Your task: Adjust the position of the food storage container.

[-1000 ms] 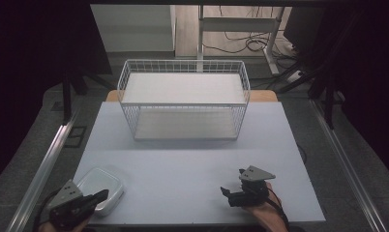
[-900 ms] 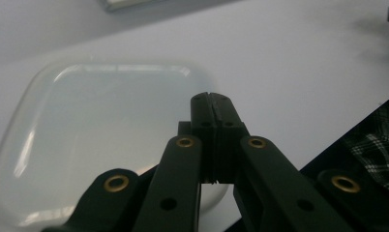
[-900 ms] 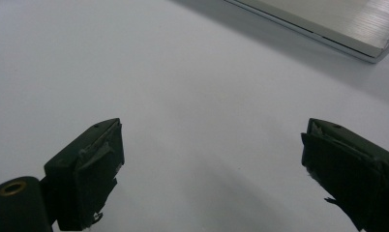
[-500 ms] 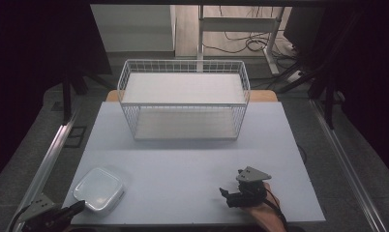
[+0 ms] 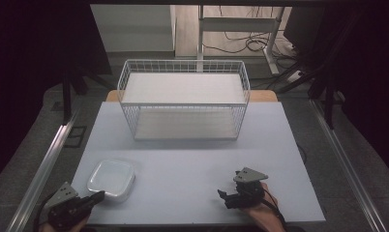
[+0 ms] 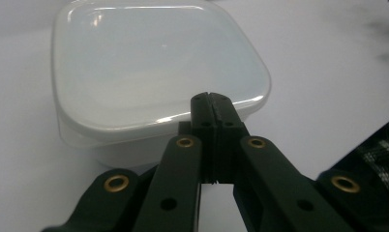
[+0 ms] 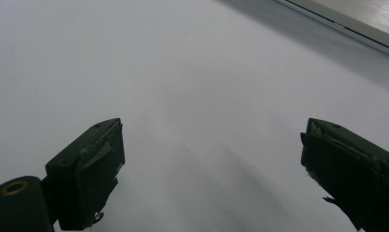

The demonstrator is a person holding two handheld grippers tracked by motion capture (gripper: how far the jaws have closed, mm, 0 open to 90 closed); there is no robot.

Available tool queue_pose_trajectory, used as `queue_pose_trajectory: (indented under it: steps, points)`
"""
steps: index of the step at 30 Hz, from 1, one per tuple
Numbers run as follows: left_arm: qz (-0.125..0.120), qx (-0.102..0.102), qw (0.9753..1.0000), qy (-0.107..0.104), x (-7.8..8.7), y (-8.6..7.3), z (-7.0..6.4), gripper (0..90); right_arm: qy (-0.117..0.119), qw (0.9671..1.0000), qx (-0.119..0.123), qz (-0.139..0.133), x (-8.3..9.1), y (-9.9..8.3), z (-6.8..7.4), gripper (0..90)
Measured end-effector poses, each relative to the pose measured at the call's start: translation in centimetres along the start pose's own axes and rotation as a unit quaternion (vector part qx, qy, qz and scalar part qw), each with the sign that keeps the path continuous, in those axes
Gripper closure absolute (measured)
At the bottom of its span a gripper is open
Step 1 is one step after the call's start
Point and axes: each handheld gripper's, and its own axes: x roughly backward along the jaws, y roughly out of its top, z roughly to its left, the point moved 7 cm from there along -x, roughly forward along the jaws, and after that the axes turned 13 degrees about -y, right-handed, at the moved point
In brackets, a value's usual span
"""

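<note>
High view: left gripper (image 5: 97, 195) back beside container (image 5: 111, 180), jaws pressed together, empty; right gripper (image 5: 224, 195) wide, idle; grasp pending.

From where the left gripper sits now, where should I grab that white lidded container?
Take the white lidded container by its near rim, from the left gripper side. The lid overhangs the base there as a thin lip, likely the only part slim enough for the jaws. They are shut, tips at that lip, so open them first.
</note>
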Motion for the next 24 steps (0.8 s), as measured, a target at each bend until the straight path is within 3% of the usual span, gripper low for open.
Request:
queue_pose_trajectory:
  steps: [5,9,11,13,16,18,20,24]
  points:
    - [-0.019,0.025,0.9991,-0.028,-1.8,1.4,1.0,90.0,0.004,1.0,0.0,0.005,-0.1,-0.1,0.0,8.4]
    - [-0.03,0.019,0.9989,-0.032,-2.2,3.1,1.4,90.0,0.006,1.0,0.003,0.006,-0.2,-0.1,0.1,8.5]
    - [-0.04,0.004,0.9992,-0.007,-1.3,4.2,2.0,90.0,0.004,1.0,0.003,0.003,0.0,0.0,0.0,8.6]
    - [-0.054,0.007,0.9982,0.023,0.1,5.0,3.2,90.0,0.004,1.0,-0.001,0.002,0.0,0.0,-0.1,8.7]
    - [-0.045,0.022,0.9941,0.097,1.7,4.8,6.3,90.0,0.005,1.0,-0.002,0.003,0.0,-0.1,-0.3,8.8]
    - [-0.035,0.051,0.9918,0.112,1.7,3.8,8.3,90.0,0.005,1.0,-0.002,0.003,0.0,0.0,-0.3,8.8]
    - [-0.014,0.058,0.9914,0.116,0.8,3.0,9.1,90.0,0.006,1.0,-0.002,0.004,0.0,-0.1,-0.2,8.9]
    - [0.018,0.058,0.993,0.101,-1.2,2.5,9.0,90.0,0.006,1.0,0.003,0.006,-0.1,-0.1,-0.1,9.3]
